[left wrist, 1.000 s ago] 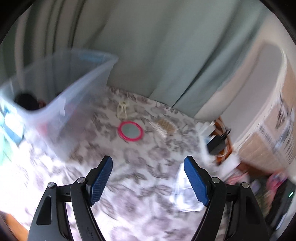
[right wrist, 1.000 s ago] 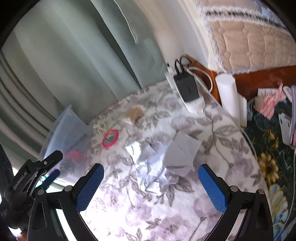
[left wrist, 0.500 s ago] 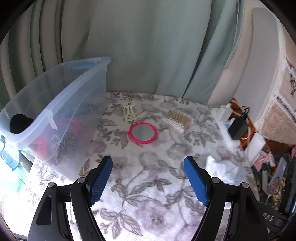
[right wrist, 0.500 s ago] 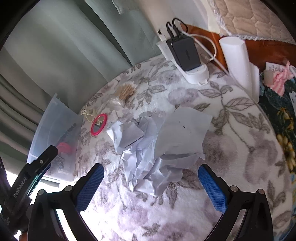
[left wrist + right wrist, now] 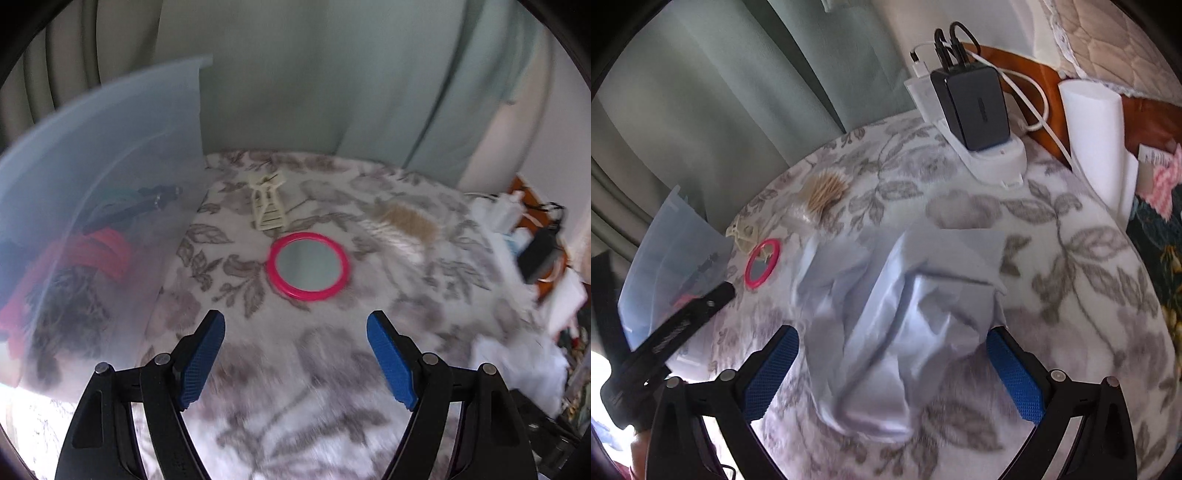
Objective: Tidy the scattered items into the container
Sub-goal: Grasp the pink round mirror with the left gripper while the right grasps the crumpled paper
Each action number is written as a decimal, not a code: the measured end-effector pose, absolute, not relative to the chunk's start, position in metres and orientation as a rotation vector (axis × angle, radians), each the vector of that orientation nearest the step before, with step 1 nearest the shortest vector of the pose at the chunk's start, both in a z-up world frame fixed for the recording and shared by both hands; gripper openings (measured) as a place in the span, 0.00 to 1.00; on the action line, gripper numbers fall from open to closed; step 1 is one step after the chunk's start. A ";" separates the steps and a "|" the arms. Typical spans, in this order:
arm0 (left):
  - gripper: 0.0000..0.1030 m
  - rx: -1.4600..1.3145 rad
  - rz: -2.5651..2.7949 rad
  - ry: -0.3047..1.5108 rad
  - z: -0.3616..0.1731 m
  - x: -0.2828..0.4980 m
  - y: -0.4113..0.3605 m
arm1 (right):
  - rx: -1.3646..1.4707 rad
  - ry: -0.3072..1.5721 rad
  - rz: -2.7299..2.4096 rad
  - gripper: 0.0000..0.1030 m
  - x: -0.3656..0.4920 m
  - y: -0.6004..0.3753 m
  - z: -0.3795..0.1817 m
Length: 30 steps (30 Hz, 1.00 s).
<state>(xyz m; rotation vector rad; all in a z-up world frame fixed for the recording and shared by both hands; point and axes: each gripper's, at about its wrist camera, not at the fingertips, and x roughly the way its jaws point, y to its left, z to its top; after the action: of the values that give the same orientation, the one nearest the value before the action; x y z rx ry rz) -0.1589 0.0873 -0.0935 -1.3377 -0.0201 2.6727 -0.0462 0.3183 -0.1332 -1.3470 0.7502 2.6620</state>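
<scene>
The clear plastic storage bin (image 5: 110, 155) at the table's left edge already holds red (image 5: 99, 247) and dark items, so the tidying looks partly done. Left on the floral cloth are a round pink-rimmed mirror (image 5: 309, 266), a cream hair claw (image 5: 269, 206), a bundle of wooden sticks (image 5: 404, 221) and crumpled white paper (image 5: 901, 310). The left gripper (image 5: 295, 354) is spread wide and empty, short of the mirror; the right gripper (image 5: 892, 373) straddles the paper, not pinching it. Motion blur smears the bin's contents — they can't be identified.
</scene>
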 end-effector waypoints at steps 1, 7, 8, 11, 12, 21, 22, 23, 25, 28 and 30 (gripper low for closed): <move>0.78 -1.351 2.666 -0.026 -0.097 -0.165 0.086 | -1.342 0.743 2.664 1.00 -0.050 0.319 -0.134; 0.78 -1.355 2.661 -0.015 -0.111 -0.192 0.090 | -1.328 0.730 2.674 1.00 -0.062 0.321 -0.136; 0.78 -1.356 2.656 -0.010 -0.113 -0.196 0.091 | -1.328 0.727 2.675 1.00 -0.063 0.321 -0.137; 0.78 -1.370 2.639 -0.001 -0.118 -0.206 0.094 | -1.329 0.718 2.678 1.00 -0.067 0.321 -0.138; 0.78 -1.379 2.632 0.006 -0.120 -0.210 0.095 | -1.329 0.715 2.679 1.00 -0.068 0.321 -0.139; 0.78 -1.363 2.628 0.020 -0.125 -0.218 0.096 | -1.319 0.718 2.688 1.00 -0.073 0.322 -0.140; 0.78 -1.362 2.630 0.031 -0.125 -0.218 0.096 | -1.316 0.719 2.689 1.00 -0.073 0.322 -0.140; 0.78 -1.361 2.633 0.053 -0.126 -0.219 0.098 | -1.315 0.718 2.690 1.00 -0.073 0.322 -0.140; 0.78 -1.353 2.641 0.094 -0.127 -0.219 0.102 | -1.315 0.715 2.692 1.00 -0.073 0.322 -0.140; 0.78 -1.344 2.646 0.119 -0.127 -0.220 0.104 | -1.318 0.698 2.700 1.00 -0.073 0.321 -0.140; 0.78 -1.342 2.643 0.114 -0.127 -0.221 0.102 | -1.317 0.702 2.700 1.00 -0.072 0.322 -0.140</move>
<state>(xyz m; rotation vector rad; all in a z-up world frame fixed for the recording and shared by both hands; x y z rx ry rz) -0.2215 0.1022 -0.1271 -1.3415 0.1138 2.6433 -0.0724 0.3220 -0.1400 -1.3171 0.7024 2.7000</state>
